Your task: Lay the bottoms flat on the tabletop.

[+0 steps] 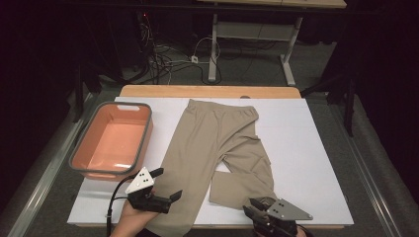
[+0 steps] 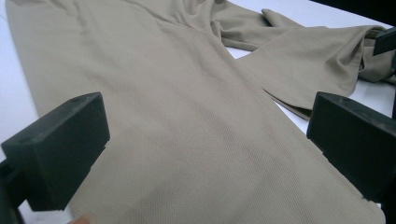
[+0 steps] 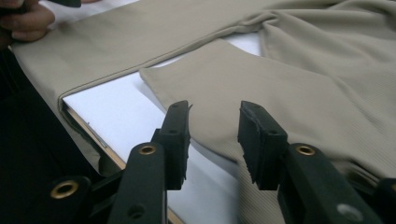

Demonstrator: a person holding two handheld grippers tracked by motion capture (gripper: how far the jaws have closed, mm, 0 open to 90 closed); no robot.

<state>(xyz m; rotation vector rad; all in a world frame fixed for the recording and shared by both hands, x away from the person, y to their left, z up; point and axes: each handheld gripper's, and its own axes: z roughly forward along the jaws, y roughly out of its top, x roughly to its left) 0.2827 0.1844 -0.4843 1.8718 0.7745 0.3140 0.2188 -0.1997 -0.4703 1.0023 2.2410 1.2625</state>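
High view has the beige trousers (image 1: pixel 217 143) spread out on the white table top (image 1: pixel 306 148), waistband at the far end. The left leg runs straight toward me and its hem hangs over the near edge, while the right leg is folded back on itself, so there's a doubled-up flap sitting near the right corner.

My left gripper (image 1: pixel 165 183) is parked at the near left, just beside the straight leg, with its jaws spread wide. In the left gripper view I'm looking right across that leg (image 2: pixel 187 140), with fabric between the two black pads, and neither pad is pressing on it as far as I can see.

My right gripper (image 1: pixel 256 207) is at the near edge, right by the folded flap. In the right gripper view the jaws are partly apart and the corner of the flap (image 3: pixel 224 93) sits just beyond the gap, so nothing is clamped there either. The same view catches my other hand (image 3: pixel 23 21) off at the top left, resting on the straight leg.

Further out, an orange tub (image 1: pixel 113 140) with a grey rim sits on the far left of the table, well apart from the trousers. Behind the table there's a tangle of cables (image 1: pixel 163 57) on the floor.
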